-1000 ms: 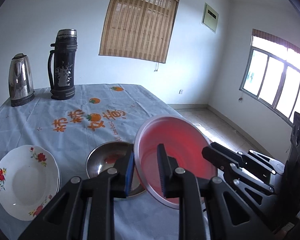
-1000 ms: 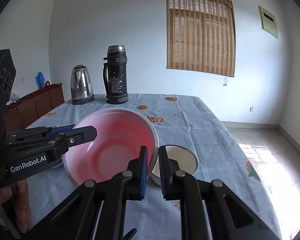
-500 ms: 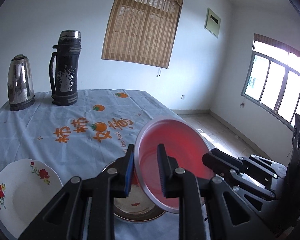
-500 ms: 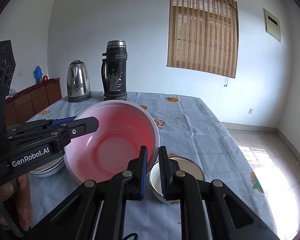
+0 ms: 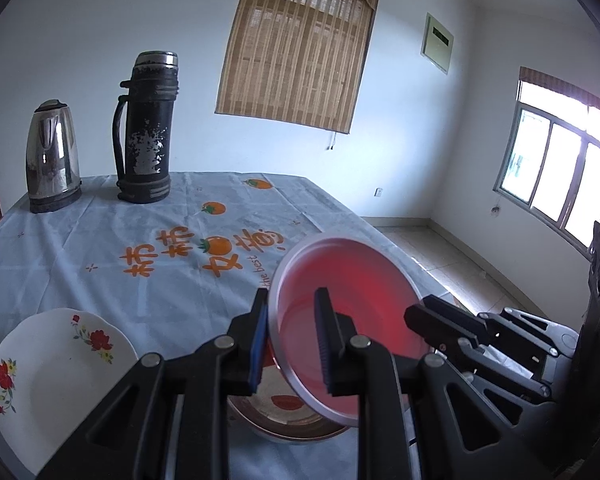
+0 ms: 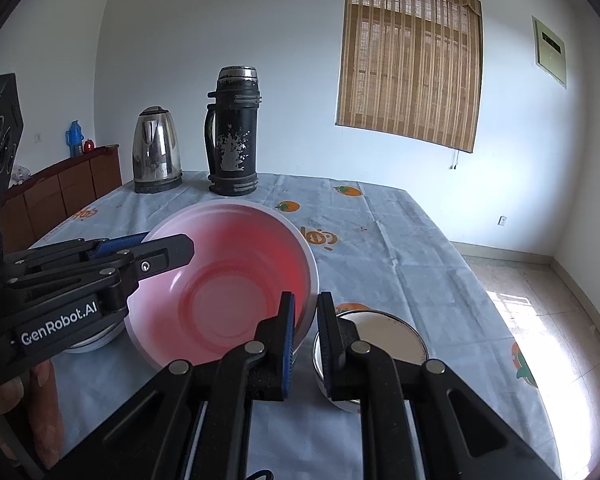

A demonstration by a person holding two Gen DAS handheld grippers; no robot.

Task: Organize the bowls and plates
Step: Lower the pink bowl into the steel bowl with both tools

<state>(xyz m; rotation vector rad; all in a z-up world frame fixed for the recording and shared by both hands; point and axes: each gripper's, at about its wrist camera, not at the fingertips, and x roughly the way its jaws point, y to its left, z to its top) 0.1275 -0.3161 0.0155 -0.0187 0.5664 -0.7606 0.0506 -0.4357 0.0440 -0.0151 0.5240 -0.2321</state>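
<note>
To the left of the left gripper (image 5: 292, 340), a white flowered plate (image 5: 60, 364) is seen on the blue tablecloth (image 5: 140, 232), apart from the jaws. The left rim of the pink bowl (image 5: 352, 308) is pinched between the left gripper's jaws, one pad outside the wall and one inside. Directly below the jaws and the raised bowl, a steel bowl (image 5: 288, 412) is partly hidden (only its near rim shows). The bowl's opposite rim is pinched by the right gripper (image 6: 305, 336). Just right of those jaws, a second steel bowl (image 6: 384, 340) rests on the cloth. Beyond both, a kettle (image 6: 156, 156) and a black flask (image 6: 234, 132) stand at the far edge.
</note>
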